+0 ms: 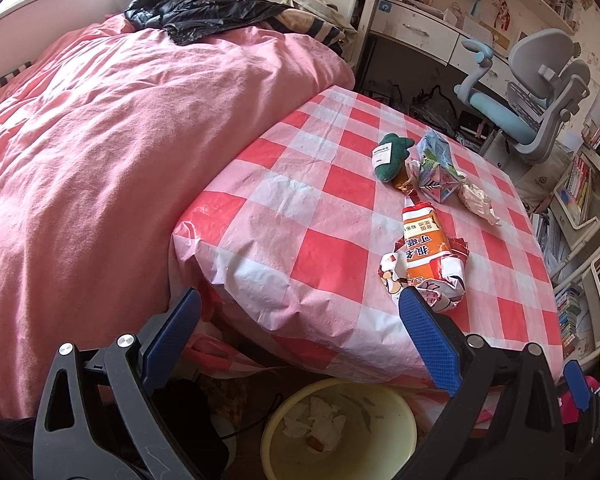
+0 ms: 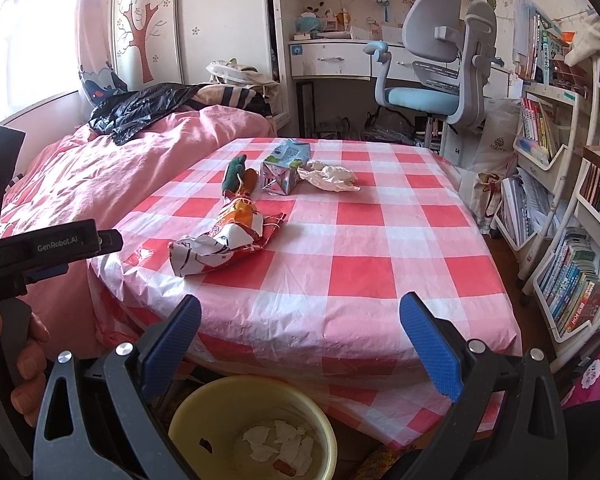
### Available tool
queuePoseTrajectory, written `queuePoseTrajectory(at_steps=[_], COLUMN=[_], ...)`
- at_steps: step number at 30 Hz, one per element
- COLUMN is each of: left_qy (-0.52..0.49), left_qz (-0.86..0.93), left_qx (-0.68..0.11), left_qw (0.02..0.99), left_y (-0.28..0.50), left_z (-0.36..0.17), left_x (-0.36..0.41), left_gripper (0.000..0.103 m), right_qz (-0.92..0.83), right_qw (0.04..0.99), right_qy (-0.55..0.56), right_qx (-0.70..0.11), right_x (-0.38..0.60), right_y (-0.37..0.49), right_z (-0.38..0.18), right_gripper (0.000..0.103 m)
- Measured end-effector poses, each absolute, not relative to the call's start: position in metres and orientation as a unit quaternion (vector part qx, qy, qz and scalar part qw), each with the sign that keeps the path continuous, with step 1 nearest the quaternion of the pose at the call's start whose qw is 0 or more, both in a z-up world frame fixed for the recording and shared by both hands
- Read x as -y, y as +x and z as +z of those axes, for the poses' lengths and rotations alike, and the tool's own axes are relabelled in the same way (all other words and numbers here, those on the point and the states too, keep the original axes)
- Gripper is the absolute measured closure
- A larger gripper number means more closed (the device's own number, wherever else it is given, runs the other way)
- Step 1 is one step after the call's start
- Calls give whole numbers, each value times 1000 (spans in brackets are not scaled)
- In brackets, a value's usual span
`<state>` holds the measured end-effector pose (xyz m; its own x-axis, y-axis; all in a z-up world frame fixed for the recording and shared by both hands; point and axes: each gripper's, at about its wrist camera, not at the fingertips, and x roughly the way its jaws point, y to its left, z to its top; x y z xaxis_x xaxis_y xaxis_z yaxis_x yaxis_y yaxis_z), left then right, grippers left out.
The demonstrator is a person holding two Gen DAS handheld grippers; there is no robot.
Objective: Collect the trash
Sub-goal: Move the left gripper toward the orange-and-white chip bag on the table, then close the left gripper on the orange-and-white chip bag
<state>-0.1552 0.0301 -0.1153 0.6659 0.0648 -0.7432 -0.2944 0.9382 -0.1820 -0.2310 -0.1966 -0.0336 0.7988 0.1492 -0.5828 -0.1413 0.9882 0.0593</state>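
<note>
Only from the right wrist: a hand grips the left hand-held gripper; both spread wide, empty

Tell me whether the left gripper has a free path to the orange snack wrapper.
Probably yes. The left gripper has its jaws wide open and empty, and the orange snack wrapper lies just ahead near the table edge with nothing between.

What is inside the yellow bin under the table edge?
The yellow bin holds crumpled white tissues and a small orange scrap. Its near part lies beyond the picture edge.
</note>
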Motion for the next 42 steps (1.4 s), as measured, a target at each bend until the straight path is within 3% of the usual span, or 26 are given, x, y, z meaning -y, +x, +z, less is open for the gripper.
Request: queuePoseTrajectory(at_steps=[20, 31, 42], left_qy=[-201, -131, -3], left_qz=[100, 36, -36], left_qx=[-387, -387, -437], left_qw=[894, 912, 899], left_y=[-140, -119, -71], left_z=[-122, -118, -124], left_x=[-41, 1, 60], left_gripper=[8, 8, 8], right_qz=[71, 54, 34], right_qw=[944, 943, 937], right_qy=[16, 64, 124], right_qx=[-321, -321, -324], right_x=[205, 228, 257], right_y=[-212, -200, -200], right_z=[-41, -39, -39], right_gripper=[8, 8, 8])
